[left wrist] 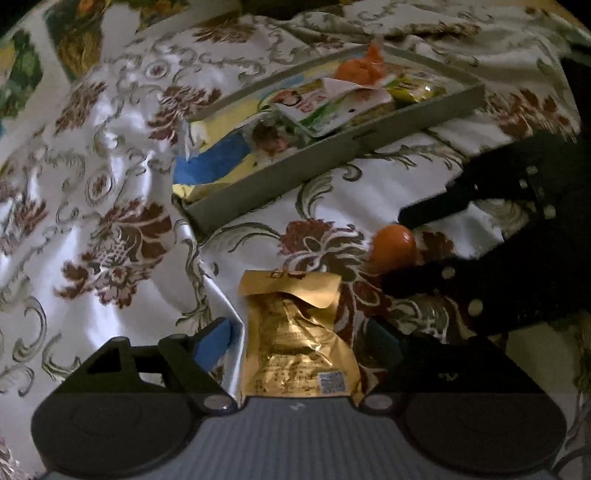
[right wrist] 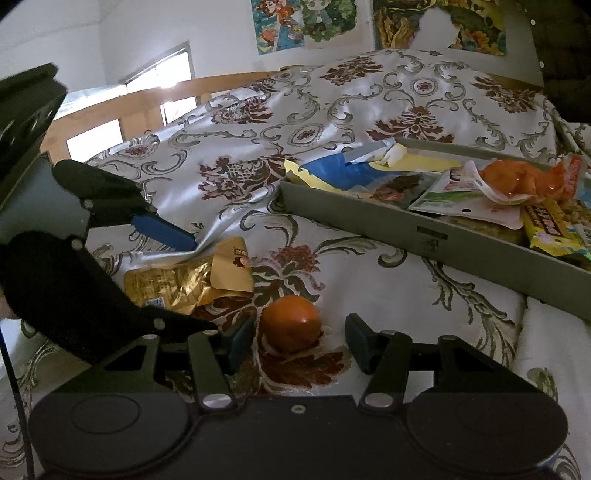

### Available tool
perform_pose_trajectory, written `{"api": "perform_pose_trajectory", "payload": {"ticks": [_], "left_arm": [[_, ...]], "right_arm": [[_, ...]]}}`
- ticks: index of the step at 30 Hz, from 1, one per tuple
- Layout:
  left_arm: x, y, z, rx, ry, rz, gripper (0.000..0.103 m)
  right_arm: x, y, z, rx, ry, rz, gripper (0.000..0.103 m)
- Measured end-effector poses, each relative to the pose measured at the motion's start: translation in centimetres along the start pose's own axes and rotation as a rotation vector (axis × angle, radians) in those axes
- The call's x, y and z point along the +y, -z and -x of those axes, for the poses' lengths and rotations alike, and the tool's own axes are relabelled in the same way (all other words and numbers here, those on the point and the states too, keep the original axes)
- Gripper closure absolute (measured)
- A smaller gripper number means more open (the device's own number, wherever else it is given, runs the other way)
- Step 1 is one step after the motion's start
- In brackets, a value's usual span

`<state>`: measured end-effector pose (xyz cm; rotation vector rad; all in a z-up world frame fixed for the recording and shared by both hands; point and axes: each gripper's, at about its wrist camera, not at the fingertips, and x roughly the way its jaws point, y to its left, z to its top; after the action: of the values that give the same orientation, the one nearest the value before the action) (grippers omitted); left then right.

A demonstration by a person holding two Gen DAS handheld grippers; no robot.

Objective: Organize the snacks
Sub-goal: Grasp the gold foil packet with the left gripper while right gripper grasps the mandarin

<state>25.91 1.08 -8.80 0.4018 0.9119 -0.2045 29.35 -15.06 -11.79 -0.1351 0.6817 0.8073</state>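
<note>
A crumpled gold snack packet [left wrist: 299, 332] lies on the floral cloth between the fingers of my left gripper [left wrist: 299, 339]. The jaws stand open, with the pads just off the packet's sides. To its right, a round orange fruit [right wrist: 291, 323] sits between the fingers of my right gripper [right wrist: 299, 341], which is open with a clear gap on the right side. In the left wrist view the right gripper [left wrist: 402, 251] brackets the orange fruit [left wrist: 393, 247]. In the right wrist view the left gripper [right wrist: 173, 277] straddles the gold packet [right wrist: 184, 280]. A grey tray [left wrist: 332, 147] [right wrist: 406, 229] behind holds several snacks.
The tray holds a yellow-and-blue bag [right wrist: 340, 170], a white-green pouch [right wrist: 454, 199], an orange wrapped snack [right wrist: 517, 181] and a yellow bar [right wrist: 554, 225]. Wrinkled satin floral cloth [right wrist: 369, 107] covers the surface. A wooden rail [right wrist: 147, 107] and wall posters [right wrist: 303, 22] lie beyond.
</note>
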Motion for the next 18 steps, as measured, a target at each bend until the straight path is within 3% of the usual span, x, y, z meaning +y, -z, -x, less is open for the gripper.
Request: {"api": "perform_pose_trajectory", "payload": {"ticks": [2, 4, 9, 18], "left_arm": [[-0.3, -0.1, 0.7, -0.036, -0.042, -0.008, 0.028], [-1.1, 0.1, 1.4, -0.076, -0.066, -0.053, 0.025], [-2.2, 0.3, 0.5, -0.030, -0.031, -0.143, 0.026], [0.8, -0.9, -1.3, 0.076, 0.080, 0.028, 0.017]], "right_arm": [[0.0, -0.1, -0.2, 0.000, 0.003, 0.000, 0.048], [-0.1, -0.1, -0.2, 0.001, -0.002, -0.011, 0.048], [-0.5, -0.2, -0.2, 0.005, -0.008, -0.022, 0.054], [-0.7, 0.0, -0.1, 0.003, -0.021, -0.019, 0.060]]}}
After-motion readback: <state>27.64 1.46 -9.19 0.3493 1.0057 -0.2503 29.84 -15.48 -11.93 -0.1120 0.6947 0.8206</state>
